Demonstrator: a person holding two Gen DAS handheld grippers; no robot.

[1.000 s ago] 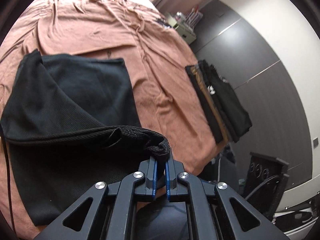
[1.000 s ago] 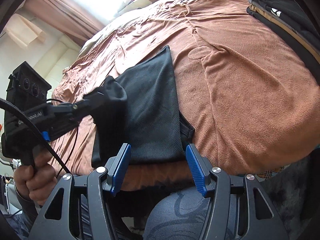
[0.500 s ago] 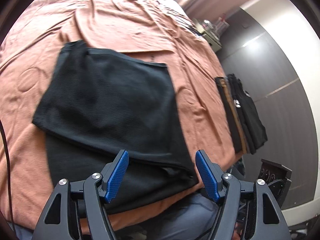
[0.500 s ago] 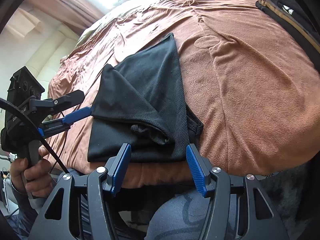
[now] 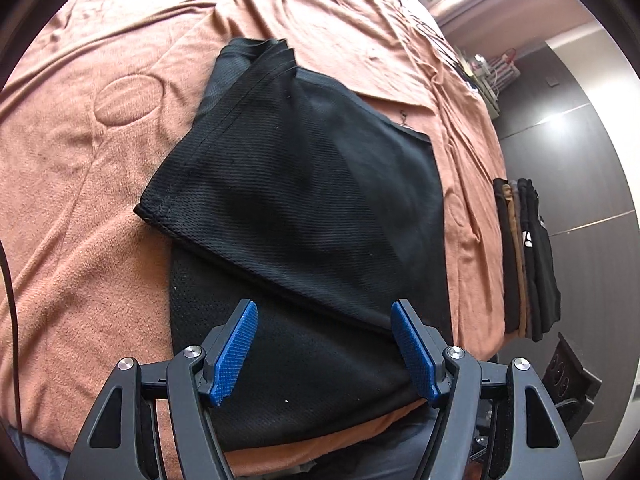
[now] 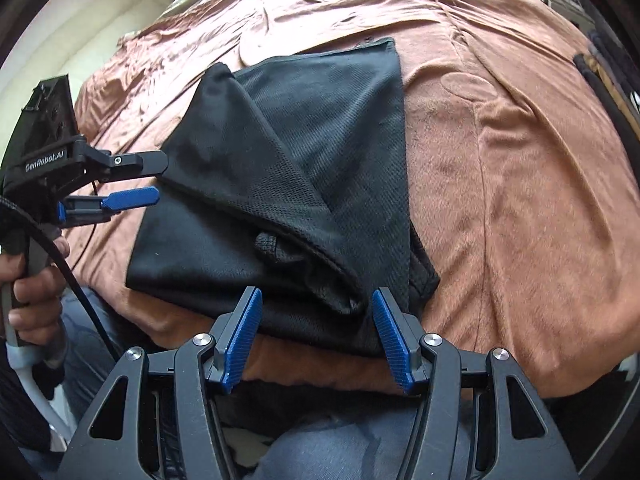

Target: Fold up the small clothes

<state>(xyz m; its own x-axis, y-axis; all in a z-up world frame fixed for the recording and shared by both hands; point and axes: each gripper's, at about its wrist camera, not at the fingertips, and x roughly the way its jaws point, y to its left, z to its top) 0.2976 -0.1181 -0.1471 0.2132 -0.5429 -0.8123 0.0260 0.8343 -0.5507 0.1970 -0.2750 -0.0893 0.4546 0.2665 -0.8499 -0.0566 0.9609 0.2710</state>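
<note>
Surroundings: a rust-brown bedspread (image 5: 100,208) is covering the whole bed, wrinkling toward the top of both views; a stack of folded clothes (image 5: 528,256), black with one tan layer, is sitting at the right edge of the left-wrist view, well apart from my work; a black cable (image 5: 10,280) is trailing down the far left edge; a dark wall with pale seams is filling the right side behind the stack; my jeans-clad leg (image 6: 360,452) is showing at the bottom centre of the right-wrist view.

Task item: a black mesh garment (image 5: 304,216) is lying in the middle of the bedspread, one flap folding diagonally over the lower layer, its hemmed corner pointing to the left of the left-wrist view; a small bunched loop of fabric is sticking up near the lower fold in the right-wrist view.

Left gripper (image 5: 324,348): I am holding it with blue pads spread wide, gripping nothing, above the garment's near edge; my hand (image 6: 28,284) is wrapping its handle at lower left of the right-wrist view.

Right gripper (image 6: 316,340): jaws parted, empty, hovering over the garment's near corner.

Writing: "GenRobot.AI" is reading in white on the left gripper's body.
</note>
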